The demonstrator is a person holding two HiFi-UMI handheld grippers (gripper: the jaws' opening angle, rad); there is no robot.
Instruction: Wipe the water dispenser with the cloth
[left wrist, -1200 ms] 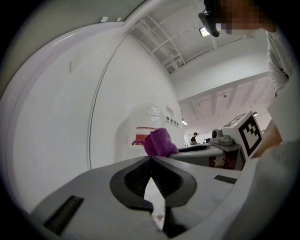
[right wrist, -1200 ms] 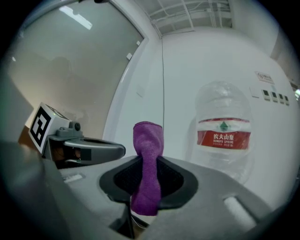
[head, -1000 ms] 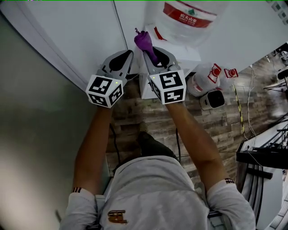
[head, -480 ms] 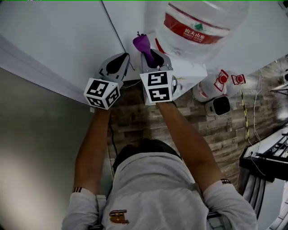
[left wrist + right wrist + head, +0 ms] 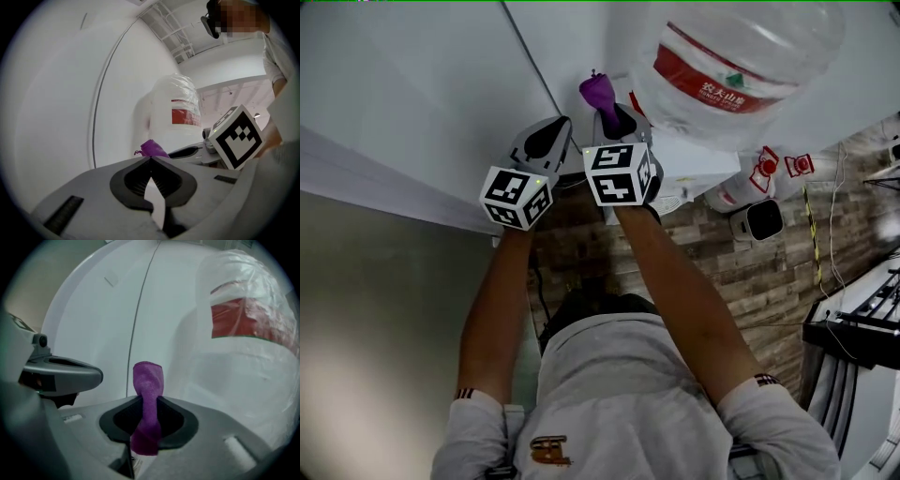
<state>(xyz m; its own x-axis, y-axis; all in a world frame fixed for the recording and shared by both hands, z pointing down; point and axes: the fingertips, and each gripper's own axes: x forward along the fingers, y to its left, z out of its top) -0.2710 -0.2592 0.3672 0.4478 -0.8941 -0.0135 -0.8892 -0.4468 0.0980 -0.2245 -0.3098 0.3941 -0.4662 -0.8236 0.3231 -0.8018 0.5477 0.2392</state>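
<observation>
The water dispenser (image 5: 698,159) is a white cabinet against the wall, with a clear bottle (image 5: 736,61) with a red label on top. The bottle (image 5: 248,333) fills the right of the right gripper view. My right gripper (image 5: 614,120) is shut on a purple cloth (image 5: 599,91), held up beside the bottle's left side; whether it touches the bottle I cannot tell. The cloth (image 5: 148,380) sticks out past the right gripper (image 5: 147,401). My left gripper (image 5: 557,129) hangs just left of it, jaws shut on nothing; its tips (image 5: 150,158) meet in the left gripper view.
A white wall (image 5: 422,84) with a vertical seam runs behind both grippers. On the wooden floor to the dispenser's right stand a spare water bottle (image 5: 755,169) and a small white appliance (image 5: 757,221). Cables and a dark rack (image 5: 858,333) lie at the far right.
Both grippers rose toward the bottle, and the right one drew closer to the left. The cloth stays clamped in the right gripper.
</observation>
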